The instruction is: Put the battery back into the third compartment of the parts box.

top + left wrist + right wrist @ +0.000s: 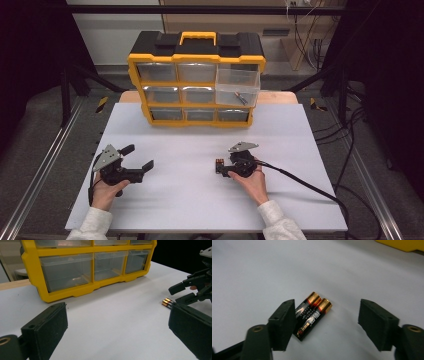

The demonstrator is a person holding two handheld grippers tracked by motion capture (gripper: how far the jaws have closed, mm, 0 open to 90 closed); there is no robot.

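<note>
So the right tongs (pixel 327 325) are sitting low over the white surface (pixel 200 200) with their two black jaws spread either side of a pair of black AA batteries with gold-coloured ends (pixel 312 313). The batteries lie flat on the surface, side by side and touching each other. One jaw looks to be right up against the near battery, the other stands well clear with bare surface between it and the pair, so the pads aren't pinching anything. In the high view the batteries (pixel 219 166) show just at the tips of the right tongs (pixel 223 167), roughly mid-surface, a bit right of centre.

The left tongs (pixel 137 160) are spread wide with nothing between the jaws, resting over the left part of the surface, well apart from the batteries. From the left gripper view the battery pair (pixel 167 302) peeks out next to the far jaw.

Further back there's a yellow plastic organiser box with clear little drawers and a black top (pixel 196 77). Its upper-right drawer (pixel 238 86) is pulled out, with something small and thin lying in it, can't tell what.
</note>
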